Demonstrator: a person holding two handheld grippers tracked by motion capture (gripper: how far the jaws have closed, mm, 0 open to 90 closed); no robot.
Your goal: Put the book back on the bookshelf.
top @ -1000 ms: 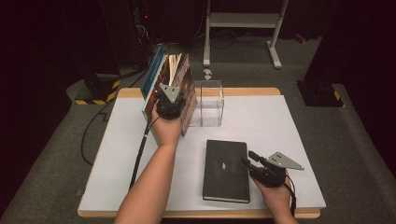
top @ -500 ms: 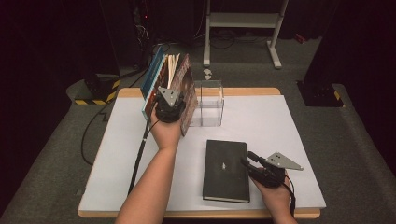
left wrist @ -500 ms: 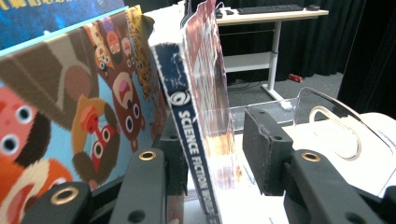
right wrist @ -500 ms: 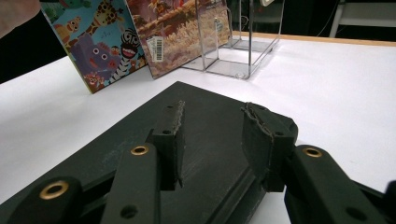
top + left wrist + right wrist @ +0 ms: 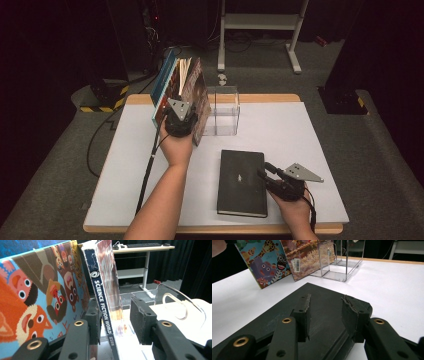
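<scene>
The leaning books stand left of the clear acrylic stand; the left hand-held gripper, its jaws just eased wider, straddles the science fiction book to steady it. Nearer, the right hand-held gripper hovers part-open, empty, over the black book flat on the surface

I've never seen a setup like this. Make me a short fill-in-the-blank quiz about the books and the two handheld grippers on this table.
1. The book's spine between the left gripper jaws reads "SCIENCE ______ WORLD".
2. The black book under the right gripper lies ______ on the white table.
3. The standing books lean beside a clear ______ stand.
4. The cartoon-animal book has a ______ background.

Missing words: FICTION; flat; plastic; blue
</scene>
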